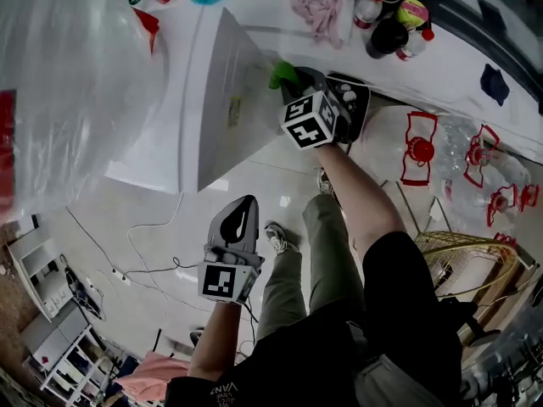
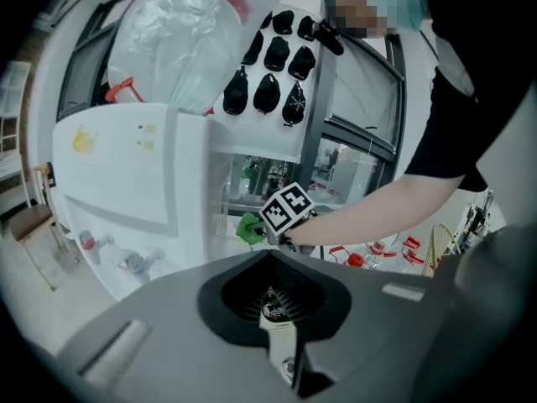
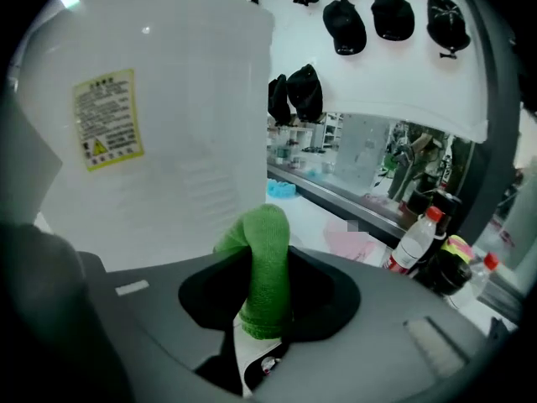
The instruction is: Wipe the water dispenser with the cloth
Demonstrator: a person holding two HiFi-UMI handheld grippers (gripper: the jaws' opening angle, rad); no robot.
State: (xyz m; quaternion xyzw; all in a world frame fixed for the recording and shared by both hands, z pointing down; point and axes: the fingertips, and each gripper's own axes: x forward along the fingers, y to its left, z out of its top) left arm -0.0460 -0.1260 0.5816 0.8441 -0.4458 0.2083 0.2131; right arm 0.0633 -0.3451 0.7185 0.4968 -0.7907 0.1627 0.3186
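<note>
The white water dispenser [image 1: 222, 75] stands at the upper middle of the head view, with a big clear water bottle [image 1: 76, 66] on top of it. My right gripper [image 1: 294, 81] is shut on a green cloth [image 1: 282, 74] and holds it against the dispenser's side wall [image 3: 159, 133], near a yellow label [image 3: 106, 116]. The folded cloth [image 3: 267, 263] sticks out between the jaws of the right gripper [image 3: 264, 330]. My left gripper [image 1: 241, 220] hangs lower, away from the dispenser [image 2: 126, 166], shut with nothing in it [image 2: 275, 305].
Bottles [image 1: 386, 24] and a pink rag [image 1: 318, 11] lie on a ledge behind the dispenser. Red-framed empty bottles [image 1: 420, 147] and a wire basket [image 1: 462, 261] are at the right. A cable [image 1: 144, 261] crosses the floor; a white shelf unit [image 1: 51, 312] stands lower left.
</note>
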